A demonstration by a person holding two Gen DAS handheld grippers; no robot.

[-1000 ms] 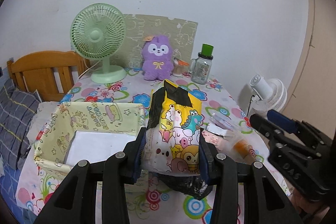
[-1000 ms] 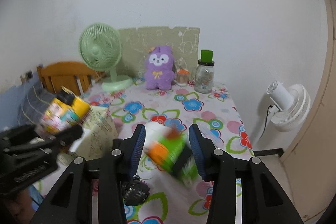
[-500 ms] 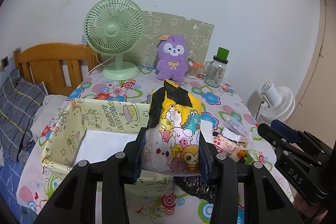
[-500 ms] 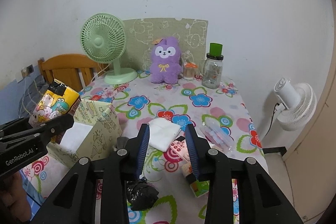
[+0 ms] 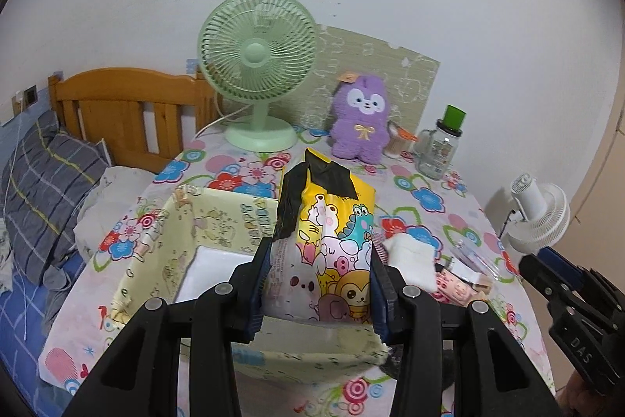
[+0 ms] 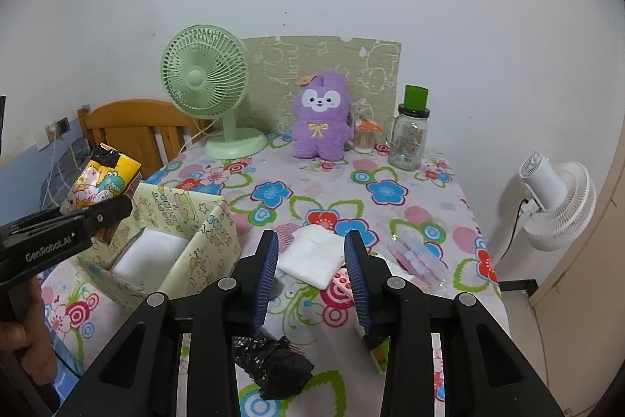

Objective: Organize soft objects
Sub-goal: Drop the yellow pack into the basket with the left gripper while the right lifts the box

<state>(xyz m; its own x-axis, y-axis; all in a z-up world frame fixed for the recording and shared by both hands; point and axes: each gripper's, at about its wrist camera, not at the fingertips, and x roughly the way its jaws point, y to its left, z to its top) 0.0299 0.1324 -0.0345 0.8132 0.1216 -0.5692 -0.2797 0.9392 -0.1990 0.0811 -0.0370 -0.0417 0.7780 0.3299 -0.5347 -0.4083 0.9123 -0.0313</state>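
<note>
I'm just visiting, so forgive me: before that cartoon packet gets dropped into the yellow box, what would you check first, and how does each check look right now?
1. Left gripper firmly clamps the cartoon packet: ok.
2. Packet is above the yellow box: ok.
3. Room inside the box: ok, only a white pad on its floor.
4. Right gripper stays out of the way: ok, open and empty above the white cloth.
5. Box sits steady on the table: cannot tell.

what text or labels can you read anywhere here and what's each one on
"GenRobot.AI": side of the left gripper, seen from the right wrist.
"DAS": body of the right gripper, seen from the left wrist.
Print on the yellow box: too distorted to read.
Small print on the cartoon-animal pack: too small.
Glass jar label: blurred.
</note>
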